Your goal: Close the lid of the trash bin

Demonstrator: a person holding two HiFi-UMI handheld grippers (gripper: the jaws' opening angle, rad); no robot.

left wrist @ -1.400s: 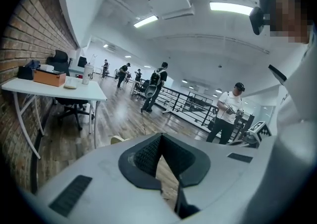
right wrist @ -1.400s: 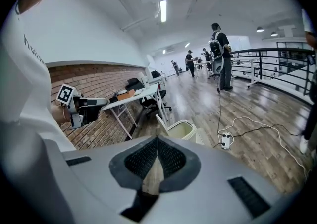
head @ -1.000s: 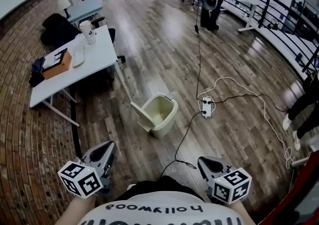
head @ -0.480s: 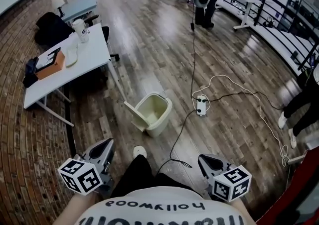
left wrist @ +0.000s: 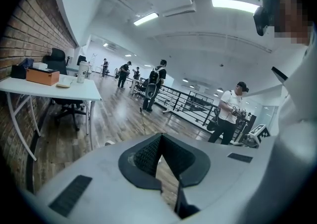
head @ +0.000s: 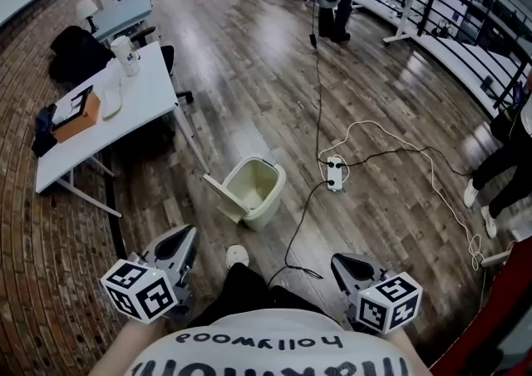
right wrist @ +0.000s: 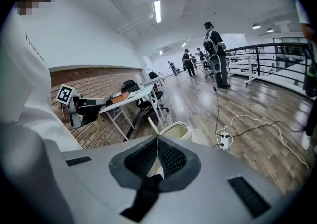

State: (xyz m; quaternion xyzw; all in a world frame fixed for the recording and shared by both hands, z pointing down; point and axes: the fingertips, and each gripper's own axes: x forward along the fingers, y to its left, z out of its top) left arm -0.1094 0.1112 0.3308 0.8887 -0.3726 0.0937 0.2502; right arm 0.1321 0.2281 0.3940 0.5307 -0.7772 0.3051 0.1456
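Holding nothing, jaws pressed together: left gripper (head: 188,235), right gripper (head: 337,261); trash bin (head: 259,191), lid (head: 222,196) open, well ahead between them.

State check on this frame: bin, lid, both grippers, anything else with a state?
Trash bin: upright on the floor, open, nothing visible inside.
Lid: swung open, standing off the bin's side toward the white table.
Left gripper: jaws shut, holding nothing.
Right gripper: jaws shut, holding nothing.
Power strip: lying on the floor, cables running to it.
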